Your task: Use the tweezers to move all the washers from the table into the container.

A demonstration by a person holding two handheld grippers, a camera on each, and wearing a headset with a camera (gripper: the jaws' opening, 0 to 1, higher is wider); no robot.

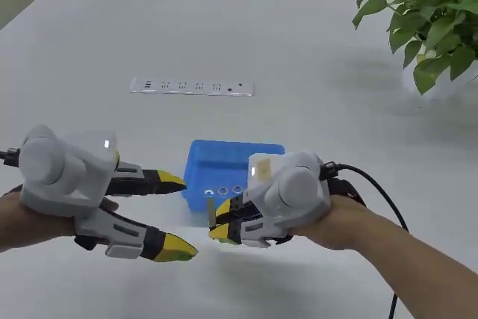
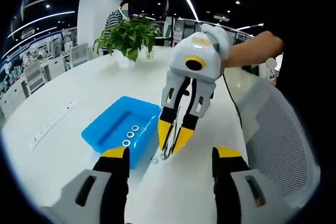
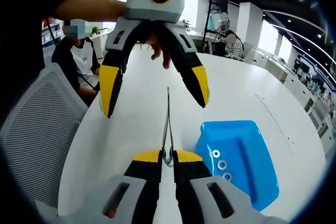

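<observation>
At the near edge of the white surface (image 1: 224, 35), the blue container (image 1: 231, 158) is set, with three washers (image 3: 222, 164) lying in a row on its floor. The right gripper (image 2: 174, 139) is held just beside the container's near corner. Its jaws are pressed together on the tweezers (image 3: 167, 124), which project forward from between them and point down. In the left gripper view the tweezer tips are seen at or just above the surface, just beside a small ring (image 2: 155, 159) that is taken to be a loose washer. Whether it is pinched cannot be told. The left gripper (image 1: 178, 214) is held near, facing the right one, its jaws spread wide with nothing between them.

Step judged: pick-up of a washer from the surface, with three counted as delivered. No other loose washers are made out, though small ones could be missed.

Next move, as judged: the tips are to be closed across the ring's rim and a firm squeeze kept through the jaws. The washer is then to be lifted over the container wall and released inside. A thin, flat ring is likely to slip, so a low approach angle is called for.
</observation>
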